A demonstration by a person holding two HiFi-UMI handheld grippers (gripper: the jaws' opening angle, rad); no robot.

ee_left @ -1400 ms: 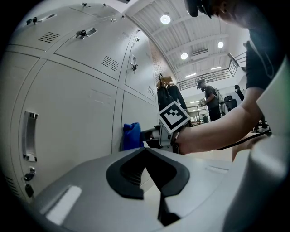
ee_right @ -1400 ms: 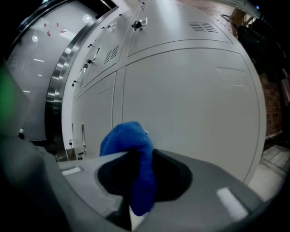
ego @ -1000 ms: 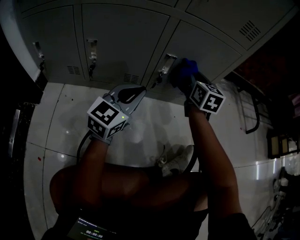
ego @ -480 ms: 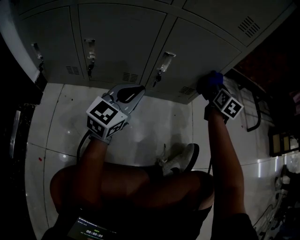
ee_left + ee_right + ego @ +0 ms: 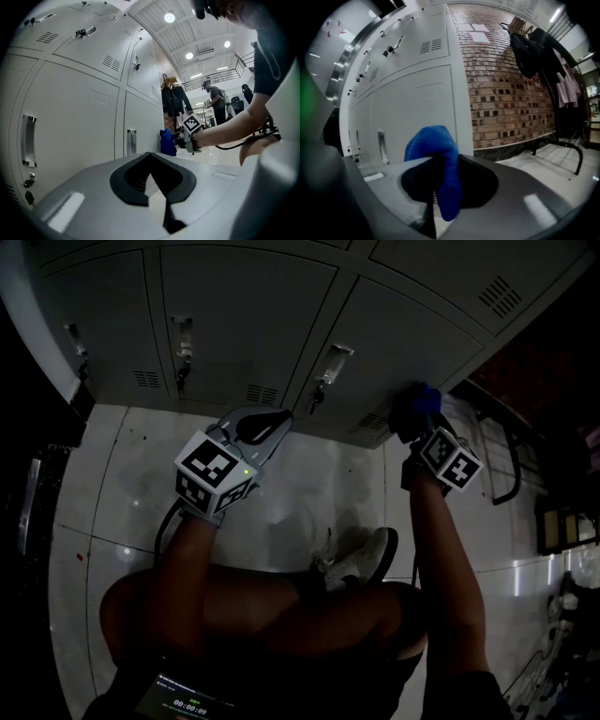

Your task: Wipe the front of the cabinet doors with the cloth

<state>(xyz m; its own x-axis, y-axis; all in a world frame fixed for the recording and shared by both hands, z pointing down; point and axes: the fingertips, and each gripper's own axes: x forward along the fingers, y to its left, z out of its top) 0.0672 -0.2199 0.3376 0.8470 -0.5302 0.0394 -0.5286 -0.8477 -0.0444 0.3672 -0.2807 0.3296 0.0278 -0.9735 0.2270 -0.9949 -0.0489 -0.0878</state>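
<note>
Clamping cloth (image 5: 418, 401) near door's (image 5: 412, 343) lower edge

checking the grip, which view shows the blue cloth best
Right gripper view: the cloth fills the centre, pinched between the jaws. Head view shows only a dim blue lump against a cabinet door; left gripper view, a small distant blue patch.
</note>
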